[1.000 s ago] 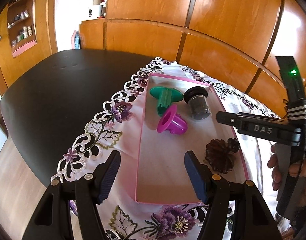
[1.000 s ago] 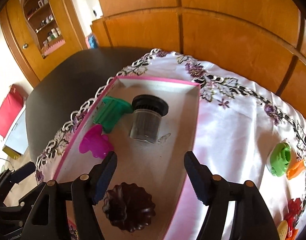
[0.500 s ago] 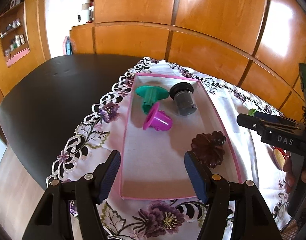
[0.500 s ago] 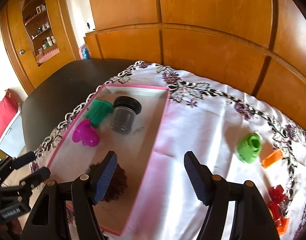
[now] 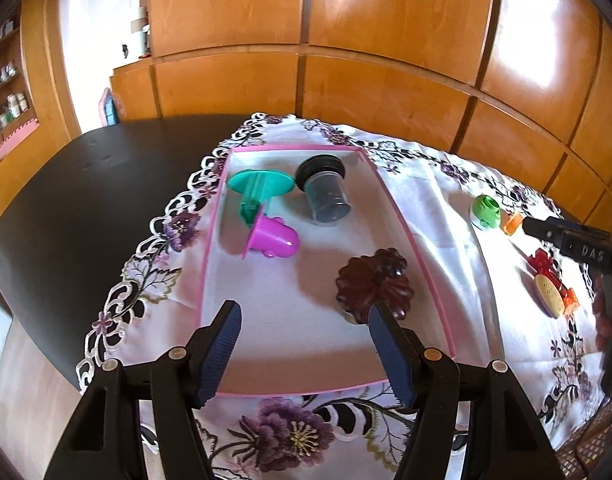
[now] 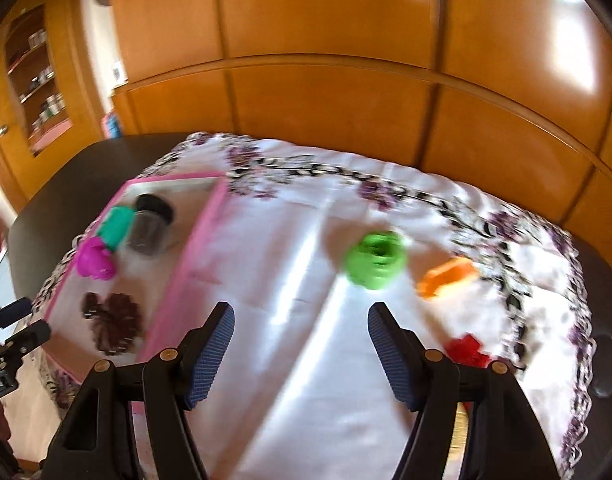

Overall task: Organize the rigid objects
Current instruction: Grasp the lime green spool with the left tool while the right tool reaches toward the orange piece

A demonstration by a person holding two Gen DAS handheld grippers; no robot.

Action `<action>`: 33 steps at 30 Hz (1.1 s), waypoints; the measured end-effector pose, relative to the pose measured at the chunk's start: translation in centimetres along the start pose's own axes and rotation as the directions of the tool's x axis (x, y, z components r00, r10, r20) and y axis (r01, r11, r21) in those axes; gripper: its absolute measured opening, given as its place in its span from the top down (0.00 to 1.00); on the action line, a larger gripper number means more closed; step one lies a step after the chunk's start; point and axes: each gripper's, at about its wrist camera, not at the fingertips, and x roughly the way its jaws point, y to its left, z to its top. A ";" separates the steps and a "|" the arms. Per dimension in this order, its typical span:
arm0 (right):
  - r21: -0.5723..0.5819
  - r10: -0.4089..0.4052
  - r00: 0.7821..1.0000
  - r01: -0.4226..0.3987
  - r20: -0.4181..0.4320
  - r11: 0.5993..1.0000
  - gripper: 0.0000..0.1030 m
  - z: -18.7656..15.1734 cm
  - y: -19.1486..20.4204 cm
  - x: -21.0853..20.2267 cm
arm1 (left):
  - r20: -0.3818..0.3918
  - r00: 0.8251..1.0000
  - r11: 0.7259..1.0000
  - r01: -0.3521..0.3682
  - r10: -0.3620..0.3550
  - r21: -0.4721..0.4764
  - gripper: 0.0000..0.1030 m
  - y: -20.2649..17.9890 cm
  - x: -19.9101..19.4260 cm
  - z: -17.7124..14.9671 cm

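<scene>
Gaping wide with nothing between the pads, the right gripper (image 6: 301, 354) hangs over bare cloth, with the lime green piece (image 6: 374, 259) just ahead and a little right of its centreline. Judging from that line-up, green is the next pick; jaws are pre-spread so they can straddle it from above. The right wrist view is motion-blurred, so fine shape is not readable.

The left gripper (image 5: 304, 354) is equally spread and empty, parked over the near end of the pink-rimmed tray (image 5: 401, 221). Its right pad overlaps the dark brown fluted mould (image 5: 373, 283) in view; I cannot tell whether it touches. Likely it is just idling out of the right hand's path, or ready to steady the tray.

Tray contents:
- teal piece (image 5: 258, 188) and magenta cup (image 5: 273, 237), lying on their sides at the far left, touching or nearly so
- clear jar with black lid (image 5: 325, 192), tipped over, far right corner
- brown mould near the right wall, closer end

The items cluster at the far end, leaving open floor at the near end for more.

Loose on the embroidered tablecloth (image 6: 266, 264), well apart from the tray: the green piece, the orange piece (image 6: 447, 274) beside it, the red piece (image 6: 467, 350) nearer the right gripper, and a round yellow-faced item (image 5: 549, 292).

Risk: the cloth is glossy, so pieces may skid under a one-sided pad contact.
</scene>
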 end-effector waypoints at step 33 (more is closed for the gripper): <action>0.549 -0.214 0.976 0.202 -0.043 0.811 0.32 -4.1 -18.0 -2.0 | -0.127 0.974 0.919 0.221 -0.189 0.326 0.26 -18.9 7.7 6.8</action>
